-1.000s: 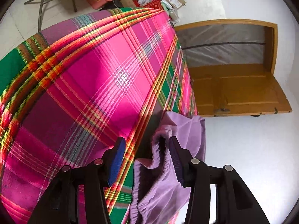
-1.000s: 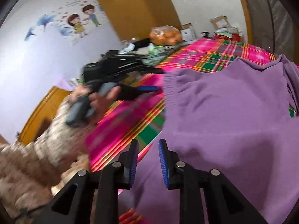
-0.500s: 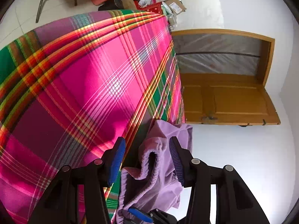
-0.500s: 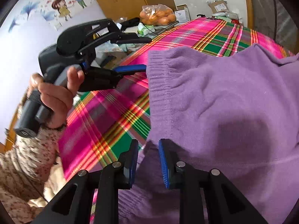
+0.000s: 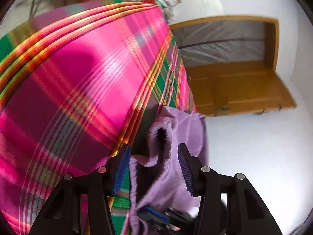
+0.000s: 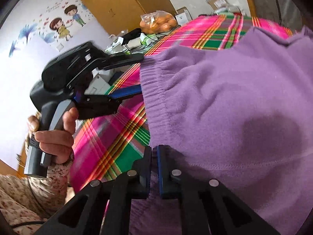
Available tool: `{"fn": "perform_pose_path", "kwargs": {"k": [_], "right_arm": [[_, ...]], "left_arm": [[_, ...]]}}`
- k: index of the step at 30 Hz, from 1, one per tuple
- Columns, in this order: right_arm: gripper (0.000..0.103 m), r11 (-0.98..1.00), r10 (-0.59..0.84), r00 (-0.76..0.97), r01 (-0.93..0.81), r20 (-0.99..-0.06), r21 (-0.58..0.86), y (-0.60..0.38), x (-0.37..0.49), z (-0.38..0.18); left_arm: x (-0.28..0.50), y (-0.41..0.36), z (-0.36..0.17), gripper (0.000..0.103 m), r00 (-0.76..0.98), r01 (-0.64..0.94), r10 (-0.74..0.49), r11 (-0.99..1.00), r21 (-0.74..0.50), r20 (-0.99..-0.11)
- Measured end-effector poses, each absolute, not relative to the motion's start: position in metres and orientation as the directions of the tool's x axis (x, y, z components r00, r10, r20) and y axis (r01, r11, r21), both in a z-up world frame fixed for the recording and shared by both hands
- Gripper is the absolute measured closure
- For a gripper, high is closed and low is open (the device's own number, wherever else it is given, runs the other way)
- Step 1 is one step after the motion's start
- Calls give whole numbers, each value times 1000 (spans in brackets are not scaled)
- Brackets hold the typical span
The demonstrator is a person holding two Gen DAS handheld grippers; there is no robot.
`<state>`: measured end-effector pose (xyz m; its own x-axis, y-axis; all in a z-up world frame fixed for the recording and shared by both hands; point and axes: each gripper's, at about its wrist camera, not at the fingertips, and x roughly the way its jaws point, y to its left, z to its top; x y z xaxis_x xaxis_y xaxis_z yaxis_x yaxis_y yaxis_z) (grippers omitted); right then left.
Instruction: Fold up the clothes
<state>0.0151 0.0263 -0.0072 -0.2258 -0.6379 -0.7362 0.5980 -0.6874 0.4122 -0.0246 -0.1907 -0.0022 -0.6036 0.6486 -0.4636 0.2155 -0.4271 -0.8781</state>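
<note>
Purple and fuzzy, the soft fleece garment [image 6: 225, 107] fills the right side of the right wrist view, lying on the desk with the pink, green and yellow checked cloth [image 6: 109, 137]. The right tongs [image 6: 154, 168] at the bottom middle are almost closed, pinching its lower edge. In the left wrist view, the left tongs [image 5: 153, 168] are wide open around its ribbed cuff [image 5: 162, 133], not squeezing it. A hand [image 6: 52, 135] holds the handle at the left.
</note>
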Motion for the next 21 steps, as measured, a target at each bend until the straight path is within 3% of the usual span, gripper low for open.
{"fn": "perform_pose_path", "kwargs": {"k": [3,7,8,9,10,15,19,21], "right_arm": [[98,-691,-631,-242,608,-737,391,25,12,-9],[98,-687,-639,-237,603,-732,405,26,8,-11],[98,-687,-640,-236,602,-731,407,26,9,-11],[98,-689,-638,-237,600,-733,406,26,9,-11],[98,-691,-635,-238,599,-735,404,25,9,-11],[97,-708,-608,-269,610,-747,356,18,14,-6],[95,-698,-614,-259,620,-746,359,15,14,-5],[95,-698,-615,-255,617,-746,364,14,14,-5]], "left_arm": [[-36,-182,-3,52,-573,240,613,-510,-826,-545],[-51,-177,-1,52,-590,242,592,-519,-820,-549],[-54,-178,0,58,-599,247,573,-532,-810,-559],[-57,-178,1,79,-599,264,559,-538,-800,-573],[-57,-180,3,89,-605,257,554,-543,-799,-572],[-57,-184,19,90,-643,212,514,-593,-776,-568],[-59,-192,35,97,-715,208,393,-670,-713,-578],[-64,-197,29,99,-702,215,416,-649,-730,-577]]}}
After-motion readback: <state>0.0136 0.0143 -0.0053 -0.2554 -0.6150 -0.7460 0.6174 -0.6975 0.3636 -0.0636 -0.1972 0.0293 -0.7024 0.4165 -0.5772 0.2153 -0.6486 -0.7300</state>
